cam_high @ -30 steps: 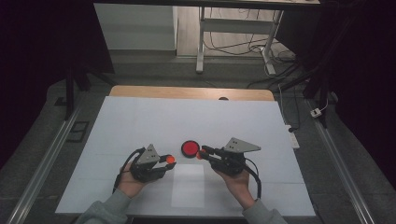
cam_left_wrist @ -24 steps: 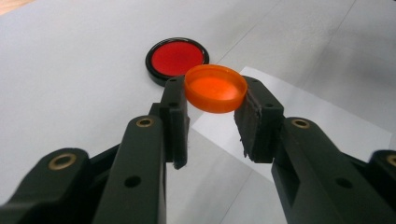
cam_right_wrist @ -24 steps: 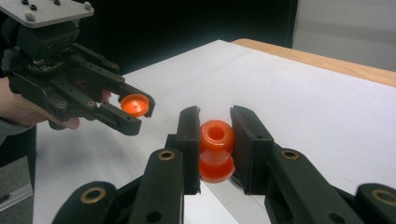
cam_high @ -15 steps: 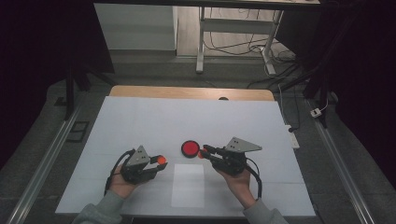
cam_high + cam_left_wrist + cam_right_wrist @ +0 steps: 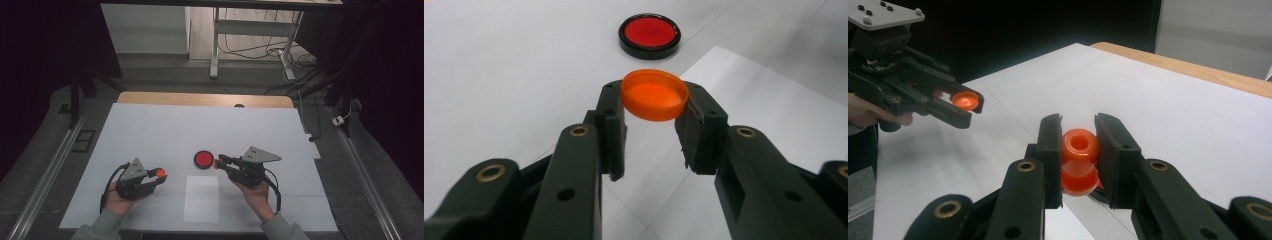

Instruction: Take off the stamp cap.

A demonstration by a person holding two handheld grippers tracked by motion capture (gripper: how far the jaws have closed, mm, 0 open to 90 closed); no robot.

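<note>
A: Left tool (image 5: 159, 175), seen from above at the near left of the desk (image 5: 150, 130). What does it carry?

B: An orange cap (image 5: 655, 94), pinched by its rim between the two pads, open side up, clear of the desk top. The right gripper view shows the same cap (image 5: 964, 101) farther off, at the tip of that tool.

A: And the right tool (image 5: 218, 161)?

B: Its jaws are pressed on a small orange bottle-like piece (image 5: 1080, 161) with a round open mouth, held near the middle of the desk. Just beside it lies a red disc with a black rim (image 5: 203, 159), flat on the surface. A white sheet (image 5: 201, 198) lies between the two hands.

A: The work in hand, by the look of it?

B: Probably bringing cap and mouth together, though the two parts are well apart now.

A: What could go wrong?

B: The cap is held only at its edge, so a slight squeeze or knock may tip it or make it spring out. If the two axes are not lined up, the cap may seat crooked or push the orange piece askew in the right tool. The disc sits close enough to be nudged.
</note>
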